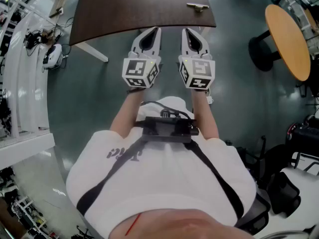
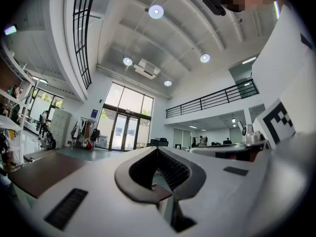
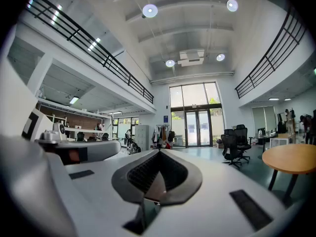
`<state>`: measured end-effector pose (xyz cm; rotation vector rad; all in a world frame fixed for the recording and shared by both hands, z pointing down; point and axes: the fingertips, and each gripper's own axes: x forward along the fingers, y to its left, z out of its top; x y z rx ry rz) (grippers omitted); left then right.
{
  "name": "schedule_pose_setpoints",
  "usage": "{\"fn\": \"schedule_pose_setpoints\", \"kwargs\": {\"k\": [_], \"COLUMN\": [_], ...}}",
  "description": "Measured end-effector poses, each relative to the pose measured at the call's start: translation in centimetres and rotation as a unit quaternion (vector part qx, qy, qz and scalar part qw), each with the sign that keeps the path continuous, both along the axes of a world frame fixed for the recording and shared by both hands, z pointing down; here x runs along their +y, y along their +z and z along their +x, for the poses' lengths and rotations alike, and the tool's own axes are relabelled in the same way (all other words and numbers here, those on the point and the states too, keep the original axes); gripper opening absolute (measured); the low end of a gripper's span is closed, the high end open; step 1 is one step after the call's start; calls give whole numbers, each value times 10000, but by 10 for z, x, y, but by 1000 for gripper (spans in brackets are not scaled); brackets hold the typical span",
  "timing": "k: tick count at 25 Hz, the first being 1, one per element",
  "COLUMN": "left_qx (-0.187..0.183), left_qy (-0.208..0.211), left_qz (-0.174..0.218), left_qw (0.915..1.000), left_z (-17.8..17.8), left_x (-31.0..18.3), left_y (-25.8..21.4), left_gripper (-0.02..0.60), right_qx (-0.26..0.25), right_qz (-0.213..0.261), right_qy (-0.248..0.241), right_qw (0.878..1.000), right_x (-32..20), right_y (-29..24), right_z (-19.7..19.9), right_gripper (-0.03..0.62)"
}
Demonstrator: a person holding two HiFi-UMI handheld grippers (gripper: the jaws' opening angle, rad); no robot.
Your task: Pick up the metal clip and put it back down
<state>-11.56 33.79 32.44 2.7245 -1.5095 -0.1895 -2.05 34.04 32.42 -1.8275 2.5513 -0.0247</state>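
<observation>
I count two grippers, the left gripper (image 1: 154, 31) and the right gripper (image 1: 187, 32). There is one metal clip (image 1: 197, 6), one dark table (image 1: 129, 9) and one round wooden table (image 1: 286, 39). Four round ceiling lights (image 3: 149, 10) show overhead.

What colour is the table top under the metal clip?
The table top is dark brown, clearest in the head view.

Dark brown table (image 1: 139, 9) and round wooden table (image 1: 286, 39) on grey-green floor (image 1: 234, 108).
</observation>
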Motion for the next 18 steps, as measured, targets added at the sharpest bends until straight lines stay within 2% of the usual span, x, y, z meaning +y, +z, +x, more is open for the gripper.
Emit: {"fn": "schedule_pose_setpoints", "kwargs": {"k": [4, 9, 18], "left_qx": [-61, -174, -301], "left_qy": [143, 298, 548], "left_qz": [51, -141, -365], "left_qw": [9999, 9993, 9974], "left_z": [28, 58, 76], "left_x": [10, 13, -8], "left_y": [4, 22, 42], "left_gripper": [14, 14, 14], "right_qx": [31, -130, -463], "right_qz": [4, -156, -264], "right_qy": [54, 142, 307], "right_qw": [10000, 9997, 9981], "right_x": [9, 14, -8], "right_y": [5, 23, 38], "right_z": [22, 49, 70], "right_gripper": [6, 6, 6]}}
